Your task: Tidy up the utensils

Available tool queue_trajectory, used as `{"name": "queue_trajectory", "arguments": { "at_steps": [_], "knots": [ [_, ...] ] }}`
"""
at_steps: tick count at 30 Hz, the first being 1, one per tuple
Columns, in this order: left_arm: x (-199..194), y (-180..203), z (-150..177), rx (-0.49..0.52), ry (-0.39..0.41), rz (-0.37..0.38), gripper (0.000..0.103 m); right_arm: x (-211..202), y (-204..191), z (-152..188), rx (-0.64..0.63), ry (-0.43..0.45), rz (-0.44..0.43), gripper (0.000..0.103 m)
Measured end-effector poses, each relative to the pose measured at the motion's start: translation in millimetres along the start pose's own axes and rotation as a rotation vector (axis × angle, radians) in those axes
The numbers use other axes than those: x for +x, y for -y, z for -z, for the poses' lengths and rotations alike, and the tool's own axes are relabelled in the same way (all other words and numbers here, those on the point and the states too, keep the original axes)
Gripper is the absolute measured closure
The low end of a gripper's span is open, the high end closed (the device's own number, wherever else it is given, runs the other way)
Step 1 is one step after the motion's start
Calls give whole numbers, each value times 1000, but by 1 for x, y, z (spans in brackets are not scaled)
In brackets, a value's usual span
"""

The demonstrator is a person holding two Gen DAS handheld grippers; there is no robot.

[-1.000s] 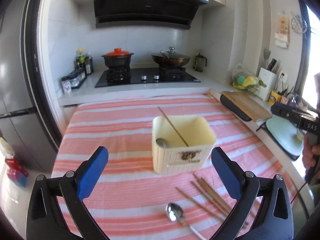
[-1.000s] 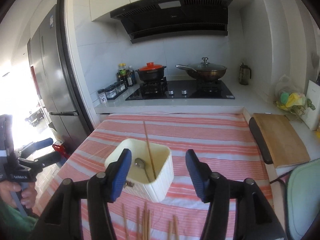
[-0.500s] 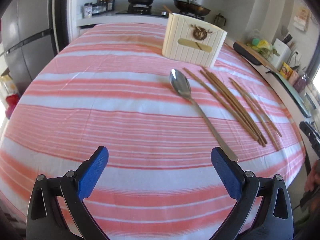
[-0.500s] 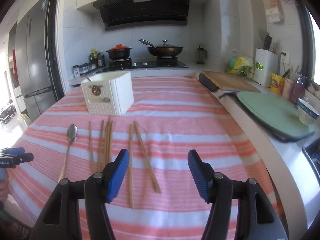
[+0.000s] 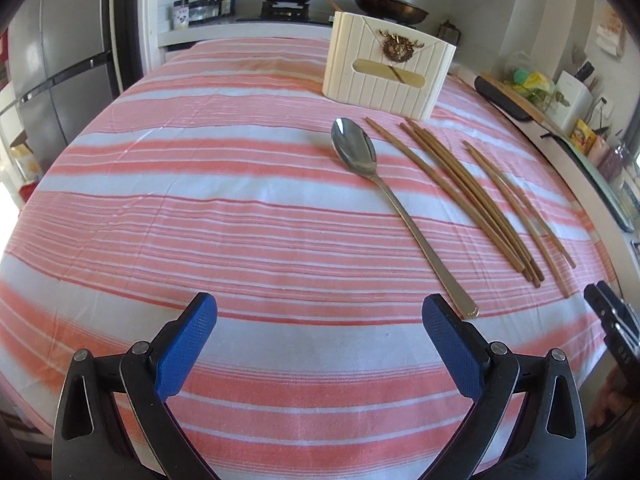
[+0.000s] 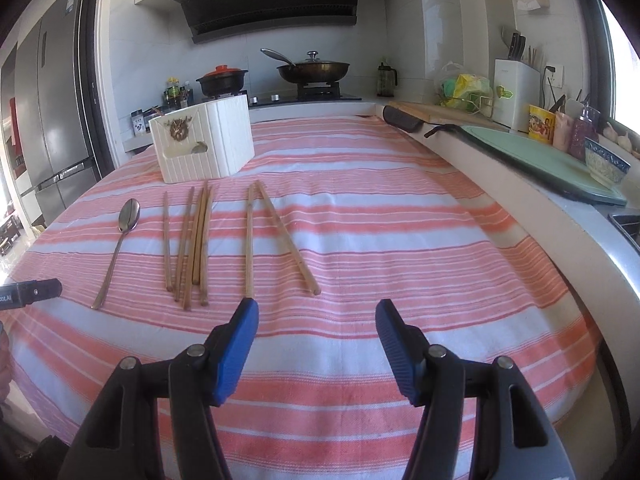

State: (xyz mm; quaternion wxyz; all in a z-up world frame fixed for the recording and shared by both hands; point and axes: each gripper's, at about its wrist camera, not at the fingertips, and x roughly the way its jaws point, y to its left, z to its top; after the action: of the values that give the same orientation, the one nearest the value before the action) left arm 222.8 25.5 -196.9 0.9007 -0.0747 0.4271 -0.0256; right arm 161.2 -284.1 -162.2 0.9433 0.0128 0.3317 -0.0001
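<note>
The left gripper stood wide and empty above the striped cloth; the spoon lay at its one o'clock. The right gripper gaped, holding nothing, with chopsticks at eleven o'clock and the cream holder beyond them.

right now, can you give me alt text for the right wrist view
An open right gripper hovers over a pink-striped tablecloth, holding nothing. Ahead lie six wooden chopsticks and a metal spoon, in front of a cream utensil box; a stove sits behind.
</note>
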Motion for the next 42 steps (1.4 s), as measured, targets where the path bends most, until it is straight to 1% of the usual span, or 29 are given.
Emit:
{"name": "queue_trajectory", "arguments": {
  "at_steps": [5,8,10,14,16,18,22,24,25,27,28,29,31,34,37,42],
  "knots": [
    [11,21,-24,16,5,8,1,5,-4,9,-8,-27,-6,41],
    [26,39,-36,80,17,-34,1,3,-3,8,2,-28,-13,41],
    [41,48,-43,110,6,-62,1,2,1,-1,13,-27,-22,41],
    [64,51,-48,110,-49,-99,1,4,9,-31,-11,-20,-22,41],
    [67,49,-47,99,-62,-92,1,13,12,-49,-42,-47,-41,41],
    [66,45,-47,84,-59,-96,1,30,11,-63,-79,-113,-83,41],
    [66,45,-44,84,-54,-108,0,72,5,-74,-135,-226,-144,41],
    [65,46,-42,85,-53,-110,0,93,-1,-71,-163,-282,-161,46],
    [64,45,-42,86,-55,-110,0,102,-3,-69,-172,-305,-170,57],
    [64,45,-42,88,-57,-106,0,104,-8,-69,-207,-280,-144,73],
    [65,44,-43,90,-59,-105,0,103,-8,-70,-200,-283,-139,88],
    [65,44,-43,91,-60,-104,0,101,-4,-71,-165,-279,-134,93],
    [64,42,-43,91,-61,-102,0,95,4,-70,-101,-272,-108,94],
    [62,38,-42,95,-64,-110,0,84,18,-63,-47,-257,-24,95],
    [59,32,-40,95,-70,-122,0,72,37,-50,18,-269,28,96],
    [54,15,-38,100,-78,-135,0,48,44,-34,2,-259,62,95]
  ]
}}
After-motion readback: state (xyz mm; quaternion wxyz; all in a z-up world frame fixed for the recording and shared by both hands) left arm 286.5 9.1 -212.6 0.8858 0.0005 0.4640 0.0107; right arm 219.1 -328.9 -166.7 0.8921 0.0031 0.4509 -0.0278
